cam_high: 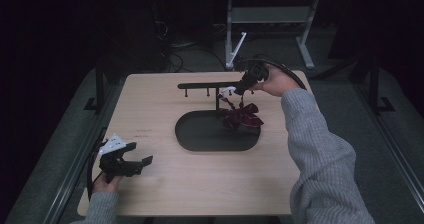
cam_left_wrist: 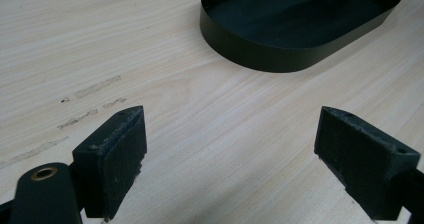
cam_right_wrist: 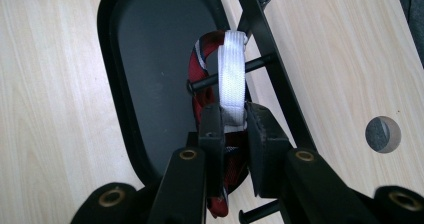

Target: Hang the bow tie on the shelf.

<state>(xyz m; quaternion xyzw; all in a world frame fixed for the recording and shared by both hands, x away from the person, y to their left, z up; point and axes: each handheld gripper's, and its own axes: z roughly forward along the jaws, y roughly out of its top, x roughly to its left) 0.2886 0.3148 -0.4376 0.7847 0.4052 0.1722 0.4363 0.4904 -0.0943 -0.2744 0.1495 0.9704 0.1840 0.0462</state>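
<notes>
One tool, your right (cam_right_wrist: 234,129), pinches the white loop (cam_right_wrist: 233,79) at a rack peg (cam_right_wrist: 230,74) for hanging; your left tool (cam_left_wrist: 230,159) rests spread, clear of it.

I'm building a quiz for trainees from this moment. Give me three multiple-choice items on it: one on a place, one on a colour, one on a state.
1. Where does the left claw sit?
A. near the table's front left corner
B. inside the tray
C. at the rack

2. What colour is the strap that the right claw pinches?
A. green
B. white
C. yellow

3. How do the left claw's jaws stand?
A. shut on a cloth
B. shut on nothing
C. wide apart

Answers: 1 A, the high view shows it there, short of the black tray. 2 B, the right gripper view shows white webbing. 3 C, bare table shows between them.
</notes>
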